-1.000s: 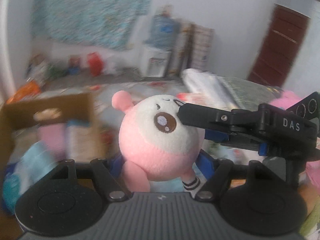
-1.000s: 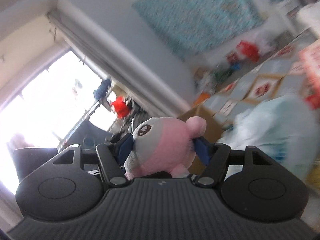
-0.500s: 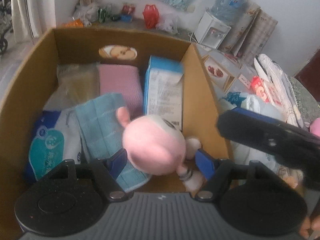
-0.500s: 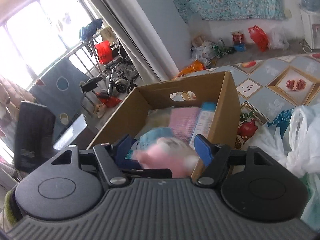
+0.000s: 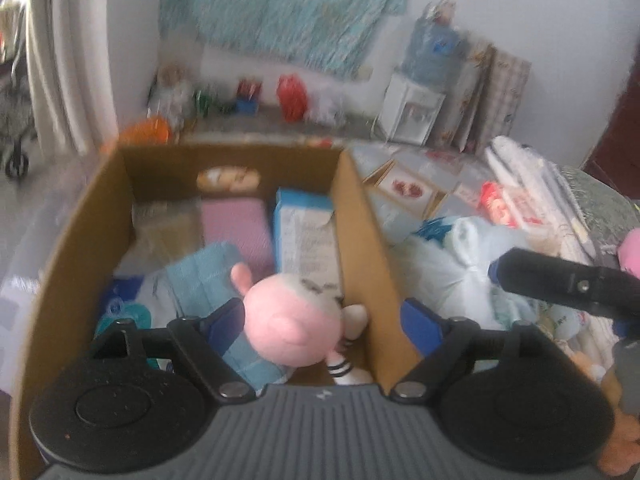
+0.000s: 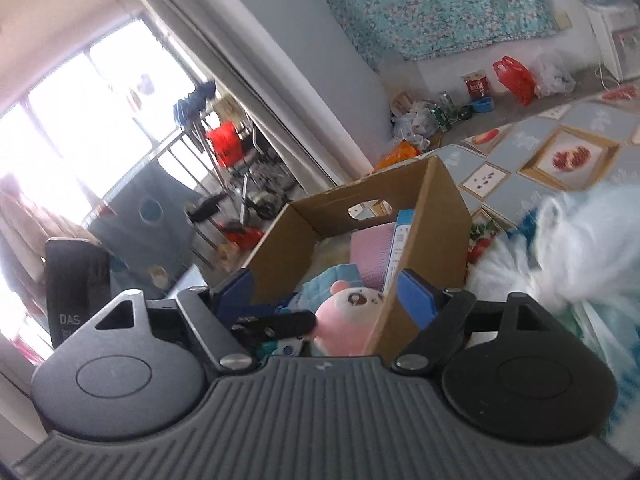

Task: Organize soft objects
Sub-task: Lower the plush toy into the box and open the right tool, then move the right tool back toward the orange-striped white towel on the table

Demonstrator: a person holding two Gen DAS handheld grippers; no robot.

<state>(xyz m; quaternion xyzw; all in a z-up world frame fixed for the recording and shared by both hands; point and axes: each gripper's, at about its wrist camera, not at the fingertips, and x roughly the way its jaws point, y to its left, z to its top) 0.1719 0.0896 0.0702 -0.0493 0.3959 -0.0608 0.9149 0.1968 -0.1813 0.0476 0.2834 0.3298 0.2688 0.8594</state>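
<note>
Both grippers spread wide, nothing held. Left gripper over near right corner of cardboard box, straddling its right wall. Pink plush lying loose inside box on teal cloth, against blue-white carton; touching left blue pad or just beside it — too blurry to call. Pink folded cloth behind. Right gripper outside, above box's near end.

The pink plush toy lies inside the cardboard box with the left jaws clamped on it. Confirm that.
Not quite. The pink plush toy does lie inside the cardboard box, but the left gripper has its jaws spread wide, clear of it, as the left wrist view shows.
</note>
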